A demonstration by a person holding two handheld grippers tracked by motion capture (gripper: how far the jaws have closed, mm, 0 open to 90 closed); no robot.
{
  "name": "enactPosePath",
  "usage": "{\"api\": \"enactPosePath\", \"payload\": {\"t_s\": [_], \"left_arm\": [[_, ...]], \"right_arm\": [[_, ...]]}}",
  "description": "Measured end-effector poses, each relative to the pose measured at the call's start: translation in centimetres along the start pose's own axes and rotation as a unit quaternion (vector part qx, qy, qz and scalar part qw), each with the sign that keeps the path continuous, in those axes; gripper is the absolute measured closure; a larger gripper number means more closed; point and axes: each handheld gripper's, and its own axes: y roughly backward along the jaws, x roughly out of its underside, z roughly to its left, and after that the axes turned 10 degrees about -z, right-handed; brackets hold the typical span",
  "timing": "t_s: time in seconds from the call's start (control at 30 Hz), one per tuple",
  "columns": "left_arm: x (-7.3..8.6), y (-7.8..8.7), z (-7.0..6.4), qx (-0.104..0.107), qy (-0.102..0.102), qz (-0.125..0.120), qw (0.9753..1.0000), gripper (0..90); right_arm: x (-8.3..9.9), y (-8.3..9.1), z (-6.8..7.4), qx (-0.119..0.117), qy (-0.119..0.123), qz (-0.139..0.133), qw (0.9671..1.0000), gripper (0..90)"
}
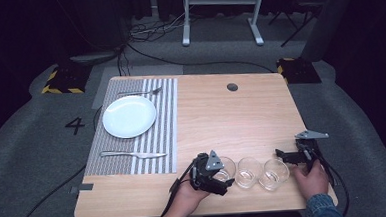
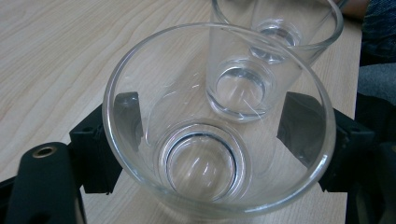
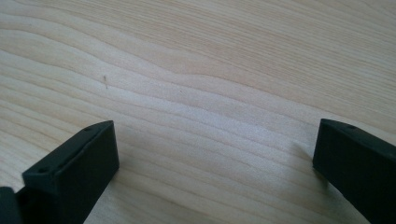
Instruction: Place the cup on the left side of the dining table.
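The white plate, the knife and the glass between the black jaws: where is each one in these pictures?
white plate (image 1: pixel 129 116): high view, the middle of its face.
knife (image 1: pixel 133 154): high view, midway along it, on the striped mat.
glass (image 2: pixel 205 161): left gripper view, its thick base, between the two jaws.

In the left gripper view a clear glass (image 2: pixel 205 154) stands upright on the pale wooden desk (image 2: pixel 60 56), set between the left gripper's (image 2: pixel 212 123) two black fingers (image 2: pixel 128 109), one on each side of its wall. Whether they press it is unclear. A second glass (image 2: pixel 275 32) stands just beyond it.
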Motion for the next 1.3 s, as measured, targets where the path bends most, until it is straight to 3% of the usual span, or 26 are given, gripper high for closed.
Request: {"api": "enactPosePath", "payload": {"t_s": [0.63,1.0,1.3], "left_arm": [[-2.5,2.7,1.4,0.001,0.001,-0.023,0.9997,19.3],[-3.1,4.7,3.4,-0.031,0.012,-0.038,0.9987,19.3],[-3.4,6.8,5.0,-0.06,0.024,-0.062,0.996,19.3]], "right_arm": [[0.0,0.0,0.0,0.002,-0.001,-0.001,1.0,0.7],[0.0,0.0,0.0,0.002,-0.001,-0.001,1.0,0.6],[0.0,0.0,-0.1,0.002,-0.001,-0.002,1.0,0.6]]}}
